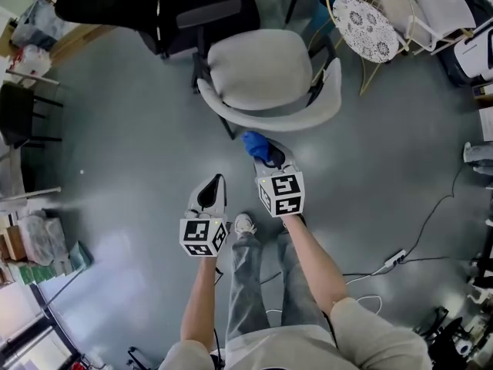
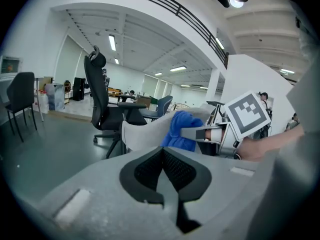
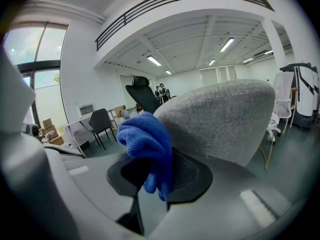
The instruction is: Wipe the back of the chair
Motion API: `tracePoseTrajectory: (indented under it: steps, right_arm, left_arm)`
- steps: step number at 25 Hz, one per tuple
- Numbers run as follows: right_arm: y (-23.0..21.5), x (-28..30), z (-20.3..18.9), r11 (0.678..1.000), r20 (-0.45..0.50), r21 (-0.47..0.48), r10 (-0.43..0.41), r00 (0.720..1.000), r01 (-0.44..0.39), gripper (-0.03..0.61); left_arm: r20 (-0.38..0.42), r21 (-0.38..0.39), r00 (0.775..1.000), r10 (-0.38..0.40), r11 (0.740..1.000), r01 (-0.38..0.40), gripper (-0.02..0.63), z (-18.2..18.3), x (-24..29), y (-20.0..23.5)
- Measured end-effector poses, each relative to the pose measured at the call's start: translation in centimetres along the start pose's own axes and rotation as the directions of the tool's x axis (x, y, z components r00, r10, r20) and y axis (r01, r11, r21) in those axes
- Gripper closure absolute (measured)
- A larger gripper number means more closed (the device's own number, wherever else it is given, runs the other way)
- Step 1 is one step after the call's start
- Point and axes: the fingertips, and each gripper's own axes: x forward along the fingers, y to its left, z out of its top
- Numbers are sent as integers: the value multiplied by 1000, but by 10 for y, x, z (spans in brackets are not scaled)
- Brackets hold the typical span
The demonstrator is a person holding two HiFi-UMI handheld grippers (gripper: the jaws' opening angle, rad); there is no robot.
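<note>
Right gripper [image 3: 152,176] holding a blue cloth [image 3: 147,139] up by the back of the grey chair [image 1: 269,75].

The grey chair stands in the upper middle of the head view, its curved back turned toward the person. The right gripper's jaws are clamped on the blue cloth, which bunches above them and hangs down between the pads. In the right gripper view the chair's back fills the right of the frame just beside the cloth; whether they touch cannot be told. The left gripper [image 1: 209,193] sits lower and to the left in the head view, apart from the chair, its jaws pressed together with nothing between them. A black office chair [image 1: 154,6] is at the upper left, and a power strip [image 1: 394,258] lies on the floor [image 1: 115,153] at the lower right.
</note>
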Motion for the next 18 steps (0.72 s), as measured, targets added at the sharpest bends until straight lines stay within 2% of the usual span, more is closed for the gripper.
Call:
tracePoseTrajectory:
  steps: [10,18]
  right_arm:
    - [-29,0,2,999,-5,34,-20,1000,20,480]
    - [-72,-26,0,999,-16,23,-37,999,37,480]
  left_arm:
    - [-3,17,1000,-8,1000,8,612,4,17,-15]
    - [-3,30,999,-42,999,42,612,10,44,-52]
